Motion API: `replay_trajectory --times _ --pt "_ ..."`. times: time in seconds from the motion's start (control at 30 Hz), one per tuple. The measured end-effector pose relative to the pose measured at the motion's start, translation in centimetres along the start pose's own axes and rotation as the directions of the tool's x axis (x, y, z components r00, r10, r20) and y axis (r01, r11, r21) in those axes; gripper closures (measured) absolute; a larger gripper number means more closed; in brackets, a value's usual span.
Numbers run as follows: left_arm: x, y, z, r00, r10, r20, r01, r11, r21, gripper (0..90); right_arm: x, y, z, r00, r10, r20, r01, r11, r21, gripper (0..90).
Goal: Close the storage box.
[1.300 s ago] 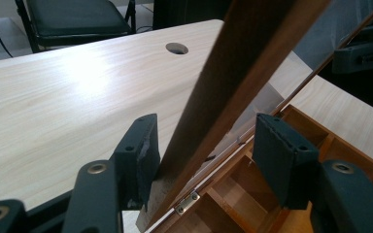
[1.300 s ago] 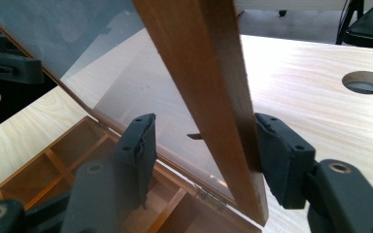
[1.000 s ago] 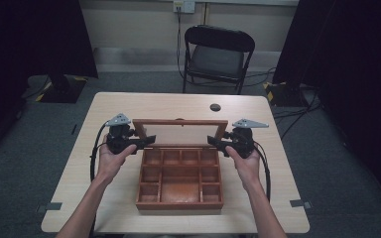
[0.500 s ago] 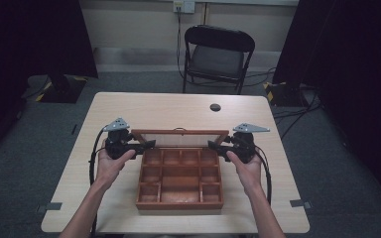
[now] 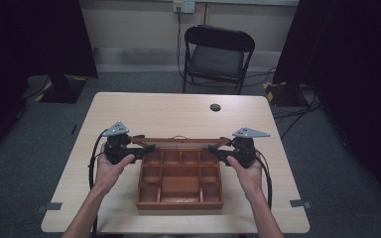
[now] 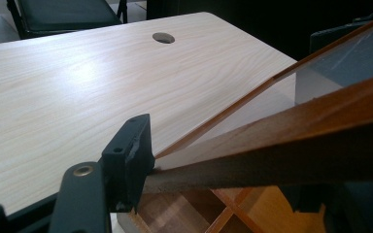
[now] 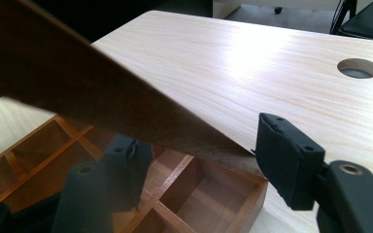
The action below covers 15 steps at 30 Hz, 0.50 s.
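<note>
A wooden box (image 5: 180, 179) with small compartments is seen on the near half of the table (image 5: 178, 111), between the two hands. Its glass-paned lid (image 5: 180, 141) is hinged along the far edge and is held tilted, partly lowered, with its long axis running from one hand across to the other. The left gripper (image 5: 146, 149) is placed at the lid's left end and the right gripper (image 5: 216, 150) at its right end, each pointing inward toward the box, so neither hand is nearer than the other.

In the left gripper view, the lid frame (image 6: 291, 141) is seen lying between the jaws, one jaw just beside its edge. In the right gripper view, the frame (image 7: 102, 92) passes between the jaws with a clear gap at the right-hand jaw. Both pairs of jaws have just been opening, and the lid is judged to be loosely cradled rather than pinched.

The coming move is judged to depend on the lid's ends being let down evenly toward the box rim directly beneath.
</note>
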State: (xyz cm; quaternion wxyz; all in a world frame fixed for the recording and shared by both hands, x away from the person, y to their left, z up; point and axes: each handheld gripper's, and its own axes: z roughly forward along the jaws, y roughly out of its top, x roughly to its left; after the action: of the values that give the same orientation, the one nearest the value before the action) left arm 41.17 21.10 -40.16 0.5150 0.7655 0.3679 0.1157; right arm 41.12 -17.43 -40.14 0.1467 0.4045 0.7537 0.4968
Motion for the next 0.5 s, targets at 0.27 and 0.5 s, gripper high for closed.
replay_trajectory --times 0.27,0.5 --pt "-0.1 -0.5 -0.1 0.9999 -0.012 -0.004 0.012 0.9999 0.009 29.2 -0.3 -0.5 -0.4 0.9994 0.035 -0.008 -0.035 0.999 -0.005 25.3" --pt "-0.1 -1.0 -0.1 0.9998 -0.020 -0.006 0.020 0.9996 0.017 24.2 -0.3 -1.1 -0.9 0.9993 0.039 -0.001 -0.039 0.999 -0.001 23.7"
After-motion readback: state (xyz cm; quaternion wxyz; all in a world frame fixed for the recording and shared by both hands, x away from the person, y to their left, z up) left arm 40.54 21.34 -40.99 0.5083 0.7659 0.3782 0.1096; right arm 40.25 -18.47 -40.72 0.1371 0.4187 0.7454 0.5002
